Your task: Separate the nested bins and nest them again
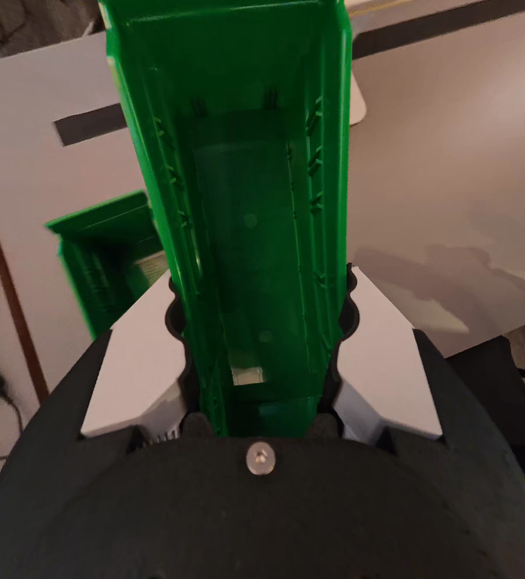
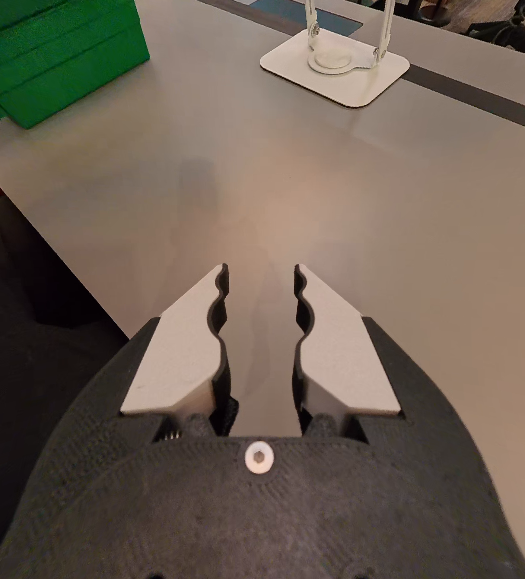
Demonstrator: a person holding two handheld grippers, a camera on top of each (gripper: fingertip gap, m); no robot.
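The grey table point(image 2: 317, 188) takes up most of the room here, with a white stand base point(image 2: 364, 75) at its far side. At the table's left edge sits a green stack of bins point(image 2: 51, 62), nested one in another. The left gripper point(image 1: 261, 275) holds a green bin point(image 1: 239, 188) clear of the tabletop, its jaws pressed against the bin's two long side walls. The bin's long axis runs straight out along the fingers, open side facing the camera. The right gripper point(image 2: 261, 272) hovers low over bare table, jaws narrowly parted, nothing between them.
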